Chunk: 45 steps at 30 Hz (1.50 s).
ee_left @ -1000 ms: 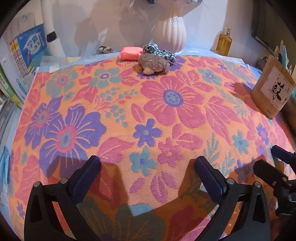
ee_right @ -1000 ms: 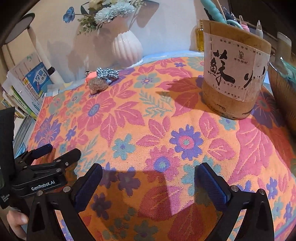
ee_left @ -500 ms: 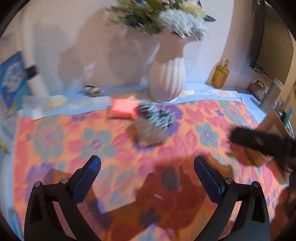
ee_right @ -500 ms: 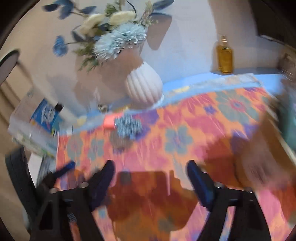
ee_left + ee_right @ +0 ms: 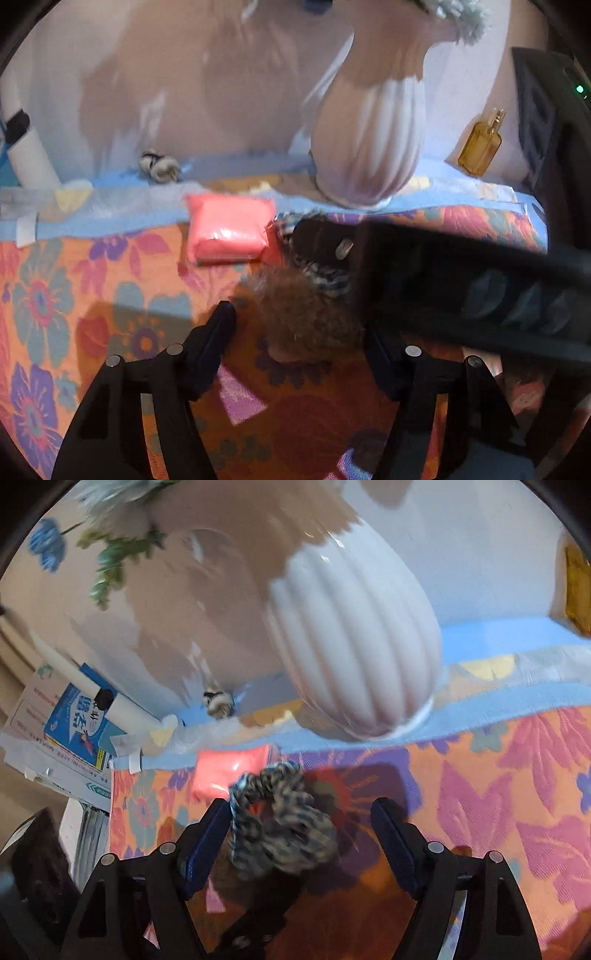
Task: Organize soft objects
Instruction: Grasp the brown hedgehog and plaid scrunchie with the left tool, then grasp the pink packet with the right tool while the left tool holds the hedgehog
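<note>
Step in hand, as judged: approach to grasp. Left claw is spread, straddling the brown furry toy on the floral worktop, fingers not yet touching it. Right claw is likewise spread around the checked scrunchie, which lies against its left finger. The pink packet sits just beyond, near the white vase. Next move calls for pressing each claw gently onto its soft item, then lifting clear of the vase.
</note>
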Each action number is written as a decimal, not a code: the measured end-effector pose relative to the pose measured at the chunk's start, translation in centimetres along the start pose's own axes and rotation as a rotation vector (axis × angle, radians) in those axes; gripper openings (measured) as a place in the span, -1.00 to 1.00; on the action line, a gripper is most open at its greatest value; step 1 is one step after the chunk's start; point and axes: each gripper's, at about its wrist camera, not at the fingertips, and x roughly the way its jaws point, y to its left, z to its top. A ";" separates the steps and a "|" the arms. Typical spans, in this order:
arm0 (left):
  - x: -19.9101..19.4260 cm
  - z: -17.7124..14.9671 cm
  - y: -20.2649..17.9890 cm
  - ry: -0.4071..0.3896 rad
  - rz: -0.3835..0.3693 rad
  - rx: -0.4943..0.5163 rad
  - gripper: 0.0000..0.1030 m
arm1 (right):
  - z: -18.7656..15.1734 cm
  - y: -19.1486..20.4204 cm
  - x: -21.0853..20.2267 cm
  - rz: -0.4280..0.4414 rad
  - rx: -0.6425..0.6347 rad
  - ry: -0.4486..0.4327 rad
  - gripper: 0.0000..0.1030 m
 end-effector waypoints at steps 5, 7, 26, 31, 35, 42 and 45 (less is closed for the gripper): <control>0.0 -0.1 -0.7 -0.013 0.015 0.049 -0.23 | 0.0 -0.5 0.2 0.064 0.016 0.010 -0.43; -0.2 -0.2 -0.8 -0.029 0.022 0.051 -0.23 | -0.1 -0.9 -0.5 0.098 0.029 -0.016 -0.56; -10.7 -9.9 -0.6 -0.097 -0.122 0.030 -0.23 | -11.2 -3.7 -8.9 0.207 0.105 -0.084 -0.64; -11.5 -11.3 1.4 -0.089 -0.120 -0.032 -0.23 | -12.8 -2.7 -10.5 0.138 0.067 -0.088 -0.07; -12.2 -11.2 2.4 -0.112 -0.005 -0.016 -0.23 | -11.6 -0.7 -10.4 0.094 0.026 -0.094 0.23; -10.7 -10.1 6.1 -0.134 0.164 -0.028 -0.23 | -5.7 3.4 -4.1 -0.007 -0.055 -0.020 0.38; -10.1 -9.8 7.7 -0.124 0.128 -0.089 -0.23 | -3.9 3.9 -1.1 -0.034 -0.063 -0.023 0.65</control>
